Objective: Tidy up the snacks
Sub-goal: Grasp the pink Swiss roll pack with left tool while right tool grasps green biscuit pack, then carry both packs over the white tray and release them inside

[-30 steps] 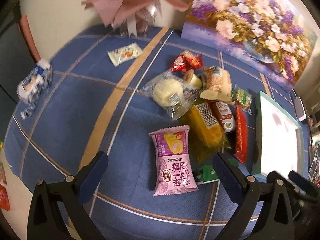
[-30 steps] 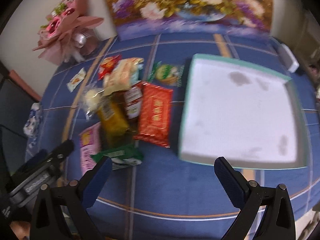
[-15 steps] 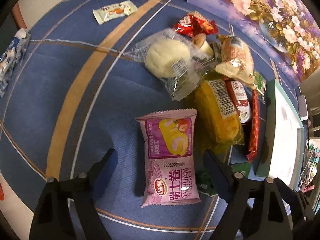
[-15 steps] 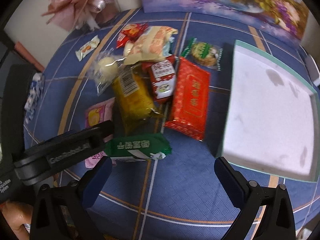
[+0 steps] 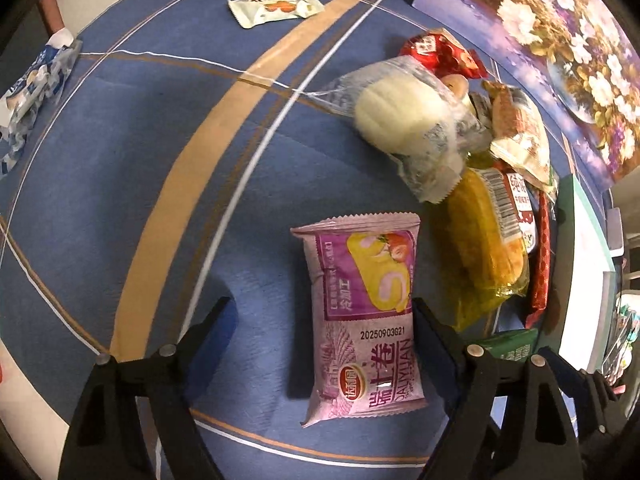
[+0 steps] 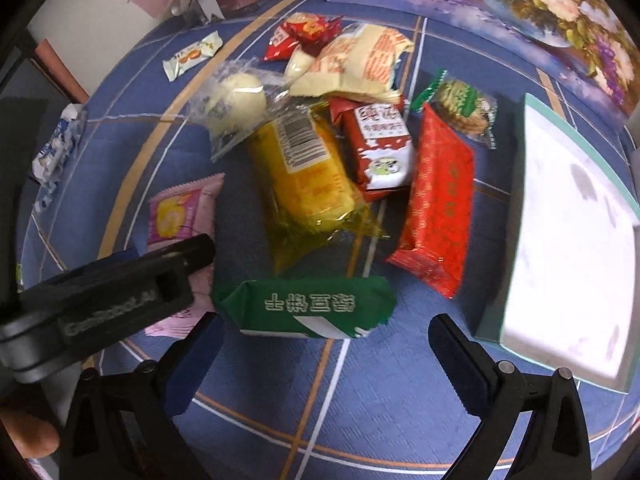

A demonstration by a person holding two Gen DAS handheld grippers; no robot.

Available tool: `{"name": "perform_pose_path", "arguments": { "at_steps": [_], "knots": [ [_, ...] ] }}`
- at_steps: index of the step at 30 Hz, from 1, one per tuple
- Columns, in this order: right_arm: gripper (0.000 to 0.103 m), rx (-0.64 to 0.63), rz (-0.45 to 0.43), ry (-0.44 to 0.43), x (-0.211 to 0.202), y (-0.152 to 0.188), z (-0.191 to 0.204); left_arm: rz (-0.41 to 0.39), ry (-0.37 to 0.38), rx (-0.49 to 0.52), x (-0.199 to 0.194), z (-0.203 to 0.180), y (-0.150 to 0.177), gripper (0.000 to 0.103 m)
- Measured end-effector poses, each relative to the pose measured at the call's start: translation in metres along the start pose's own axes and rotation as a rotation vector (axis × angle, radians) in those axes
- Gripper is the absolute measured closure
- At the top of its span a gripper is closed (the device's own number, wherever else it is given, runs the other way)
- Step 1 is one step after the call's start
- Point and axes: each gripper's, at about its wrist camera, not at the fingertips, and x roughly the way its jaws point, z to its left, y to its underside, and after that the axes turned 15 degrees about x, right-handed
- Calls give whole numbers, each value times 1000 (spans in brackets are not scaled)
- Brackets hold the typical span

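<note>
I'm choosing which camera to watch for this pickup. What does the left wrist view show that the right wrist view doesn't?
Only the left wrist view: the pink roll packet whole, lying between the open left gripper, beside its right finger.
Only the right wrist view: the green packet whole, ahead of the open right gripper, and the tray floor.
Both: the yellow packet, the clear-wrapped bun, the blue cloth.

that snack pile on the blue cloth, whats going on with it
A person with two handheld grippers is sorting it. The left gripper straddles the pink swiss roll pack, not yet clamped; its jaws have just been closing. The right gripper hangs open over the green packet. The white tray holds no snacks.
</note>
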Motion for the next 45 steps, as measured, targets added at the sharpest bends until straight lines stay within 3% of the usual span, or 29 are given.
{"name": "perform_pose_path", "arguments": {
  "at_steps": [5,10,13,15,18,22,33,41,45],
  "knots": [
    [2,-25,13,13,16,0,12,-9,-1,-2,-2,11,6,20],
    [21,-35,15,18,27,0,22,-14,-26,11,-11,16,16,28],
    [25,-27,15,14,29,1,21,-23,-30,5,-19,16,9,41],
    [28,-22,6,2,26,4,18,-35,-13,-2,-23,18,9,58],
    [31,-23,-7,-5,23,6,19,-51,16,-21,-28,22,11,62],
    [38,-13,-12,-28,18,7,18,-66,41,-46,-34,28,17,64],
    [40,35,-39,-123,-14,-3,-7,-149,57,-61,-79,30,27,64],
    [40,74,-164,-180,-70,-8,-23,-245,61,7,-122,-11,8,64],
    [40,130,-217,-136,-91,-16,-51,-267,78,41,-136,-37,-8,64]
  ]
}}
